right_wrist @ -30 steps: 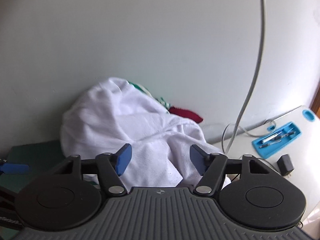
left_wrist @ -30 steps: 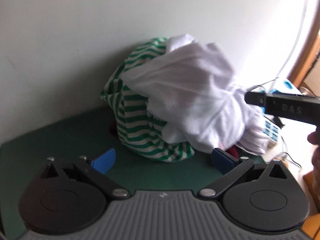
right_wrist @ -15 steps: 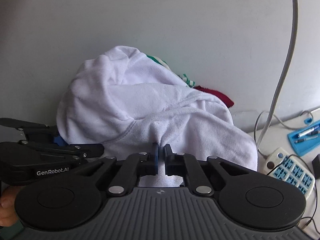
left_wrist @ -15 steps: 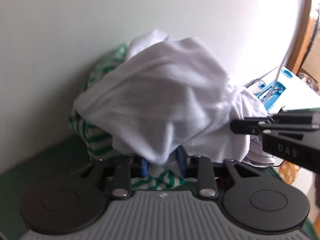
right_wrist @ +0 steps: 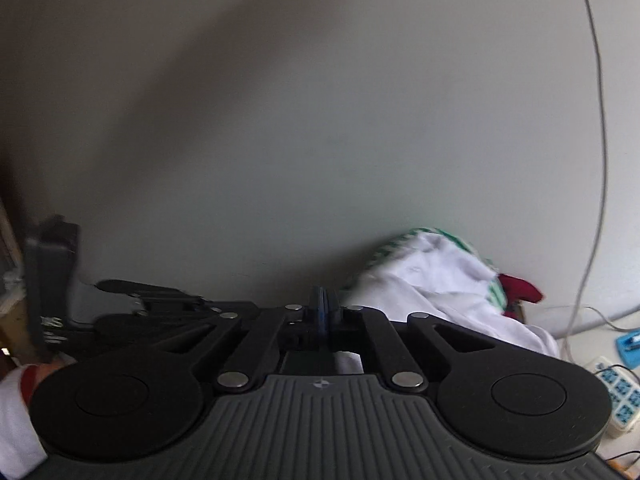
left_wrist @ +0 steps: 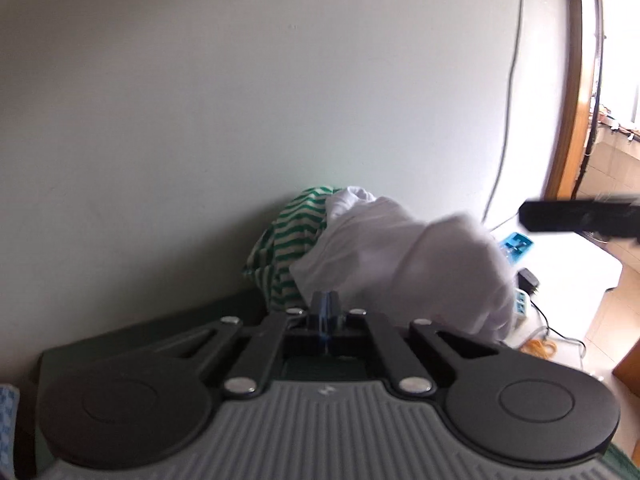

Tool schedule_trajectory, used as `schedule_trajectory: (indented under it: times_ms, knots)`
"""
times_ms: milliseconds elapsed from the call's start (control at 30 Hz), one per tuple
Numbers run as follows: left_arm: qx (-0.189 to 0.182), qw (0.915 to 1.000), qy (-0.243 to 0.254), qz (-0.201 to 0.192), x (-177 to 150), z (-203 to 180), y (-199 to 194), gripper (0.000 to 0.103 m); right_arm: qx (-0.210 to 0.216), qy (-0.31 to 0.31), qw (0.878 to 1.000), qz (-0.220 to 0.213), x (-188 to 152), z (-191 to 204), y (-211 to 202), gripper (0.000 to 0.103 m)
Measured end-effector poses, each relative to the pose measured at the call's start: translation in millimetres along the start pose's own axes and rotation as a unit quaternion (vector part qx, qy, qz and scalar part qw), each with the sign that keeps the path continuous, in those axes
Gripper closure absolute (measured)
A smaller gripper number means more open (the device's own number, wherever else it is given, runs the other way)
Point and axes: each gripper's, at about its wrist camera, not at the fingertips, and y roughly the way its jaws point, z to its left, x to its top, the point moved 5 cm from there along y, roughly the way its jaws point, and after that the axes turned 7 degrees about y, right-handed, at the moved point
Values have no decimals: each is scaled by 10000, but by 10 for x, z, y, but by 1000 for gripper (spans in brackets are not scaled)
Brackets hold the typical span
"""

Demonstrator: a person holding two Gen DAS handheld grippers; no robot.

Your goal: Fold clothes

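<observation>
Folding has hardly begun: the white garment (left_wrist: 404,256) lies crumpled on the striped shirt (left_wrist: 288,236) against the wall. Left tongs (left_wrist: 326,304) and right tongs (right_wrist: 323,300) are pressed closed; whether they pinch cloth, I cannot tell.

small white emblem (left_wrist: 323,391) stamped on the ribbed grey housing of the left gripper (left_wrist: 326,308), a mark only, no letters to make out. same kind of emblem (right_wrist: 319,383) on the grey housing of the right gripper (right_wrist: 323,304), a round crossed sign, again no words. over in the right wrist view, white lettering (right_wrist: 51,323) on the dark side plate of the left gripper, smeared by blur: looks like "as" at the end of a short word, first letter lost. second fainter line just under it, unreadable. nothing else legible in either view.
</observation>
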Motion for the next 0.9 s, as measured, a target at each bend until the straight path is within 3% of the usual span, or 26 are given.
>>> schedule_trajectory:
  times_ms: [67, 100, 133, 167, 200, 233, 367, 467, 533, 600, 700, 767, 800, 833, 900]
  knots:
    - [-16, 9999, 103, 42, -281, 4, -247, 88, 260, -423, 9987, -69, -112, 447, -178, 103]
    - [-24, 9999, 155, 63, -422, 6, -370, 81, 116, -724, 9972, -174, -195, 597, -229, 103]
    - [-32, 9997, 206, 84, -562, 8, -494, 75, -28, -1023, 9944, -279, -277, 748, -280, 95]
    - [-6, 9995, 253, 171, -732, -19, -544, 67, -246, -1278, 9910, -313, -381, 822, -267, 81]
    - [26, 9992, 298, 267, -905, -50, -584, 58, -553, -1478, 9871, -262, -508, 803, -176, 51]
    - [21, 9988, 319, 360, -1028, -79, -564, 55, -860, -1676, 9819, -211, -635, 784, -88, 33]
    - [-18, 9971, 334, 685, -1415, -186, -439, 25, -1918, -1981, 9594, 601, -1255, 345, 577, 35]
    - [-40, 9965, 204, 807, -1510, -245, -317, 21, -2582, -1655, 9463, 1024, -1614, -95, 898, 48]
    - [-29, 9964, 59, 850, -1509, -263, -212, 19, -2966, -958, 9452, 973, -1749, -363, 834, 54]
    - [12, 9963, -164, 843, -1426, -252, -74, 9, -3281, -120, 9412, 791, -1828, -603, 679, 54]
    - [158, 9968, -411, 660, -1134, -421, 196, 3, -3399, 228, 9375, 710, -1765, -814, 561, 53]
    - [260, 9973, -347, 595, -912, -555, 519, 2, -3240, -112, 9427, 790, -1711, -822, 481, 48]
    - [313, 9970, -287, 653, -829, -620, 715, 1, -3141, -372, 9446, 880, -1664, -849, 521, 35]
    - [368, 9965, -229, 721, -751, -684, 911, 1, -3040, -631, 9456, 970, -1618, -877, 561, 28]
    - [540, 9939, -261, 928, -669, -734, 1336, 1, -2939, -1127, 9435, 1037, -1502, -924, 546, 28]
